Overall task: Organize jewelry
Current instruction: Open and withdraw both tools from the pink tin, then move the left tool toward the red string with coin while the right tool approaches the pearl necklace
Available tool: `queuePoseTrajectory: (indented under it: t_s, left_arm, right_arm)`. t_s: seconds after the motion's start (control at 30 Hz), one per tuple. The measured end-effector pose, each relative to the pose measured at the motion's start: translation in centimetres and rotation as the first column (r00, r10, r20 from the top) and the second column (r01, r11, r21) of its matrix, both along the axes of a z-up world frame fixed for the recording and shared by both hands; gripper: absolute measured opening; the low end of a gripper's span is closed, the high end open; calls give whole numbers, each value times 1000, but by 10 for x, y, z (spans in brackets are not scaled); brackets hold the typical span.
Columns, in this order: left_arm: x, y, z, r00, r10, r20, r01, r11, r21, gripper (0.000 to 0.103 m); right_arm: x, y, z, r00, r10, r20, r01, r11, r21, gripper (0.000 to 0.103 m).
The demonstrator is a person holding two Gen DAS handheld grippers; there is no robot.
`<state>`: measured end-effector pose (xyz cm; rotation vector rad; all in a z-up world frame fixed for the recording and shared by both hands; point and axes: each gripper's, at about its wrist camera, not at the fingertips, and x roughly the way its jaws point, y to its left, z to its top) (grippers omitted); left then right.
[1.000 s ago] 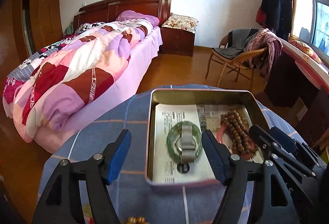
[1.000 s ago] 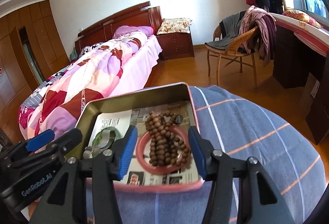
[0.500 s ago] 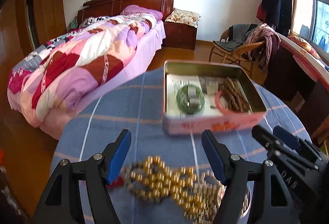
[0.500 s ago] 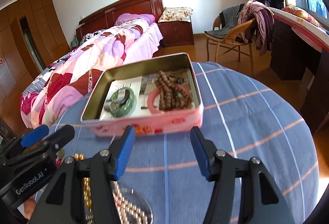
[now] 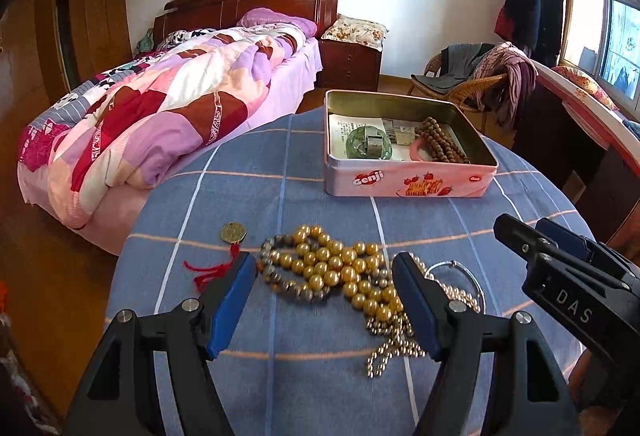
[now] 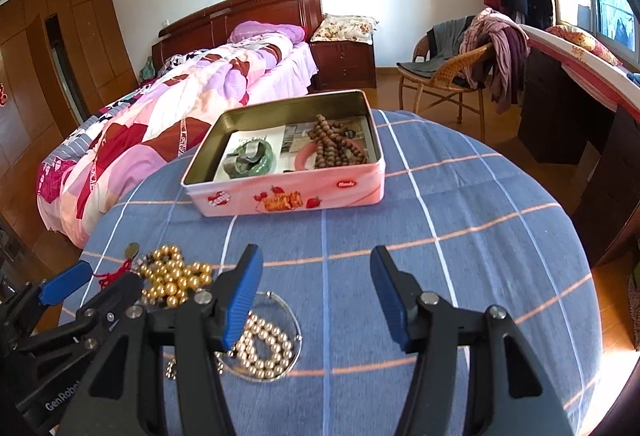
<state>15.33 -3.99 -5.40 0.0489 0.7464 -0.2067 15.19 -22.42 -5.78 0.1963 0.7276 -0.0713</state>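
Both grippers have drawn back from the tin (image 5: 408,183); a second ago they hung over it, half a second ago just short of it; the left gripper (image 5: 324,300) now hovers over the gold beads (image 5: 340,272) on the tabletop (image 6: 460,236), fingers apart and empty; the right gripper (image 6: 316,292) is likewise spread, beside the pearls (image 6: 264,348); green bangle (image 5: 366,143) and brown beads (image 5: 440,143) lie in the tin.

Pearl strand (image 6: 262,348) partly hidden behind right gripper (image 6: 316,288) finger. Small-bead chain (image 5: 394,346) runs under left gripper (image 5: 324,294) finger, end unseen. Print on paper (image 5: 345,129) in tin (image 5: 404,181) too small to read. Pink bangle (image 5: 418,149) mostly covered by brown beads (image 5: 440,145).
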Motion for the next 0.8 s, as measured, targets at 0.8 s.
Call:
queuePoseTrajectory:
  t_s: [0.8]
  left_arm:
    - [-29,44,-11,1000,13,3,-13,1000,7,71]
  right_arm:
    - [-31,4,-12,998,31,-46,-32,999,-22,60]
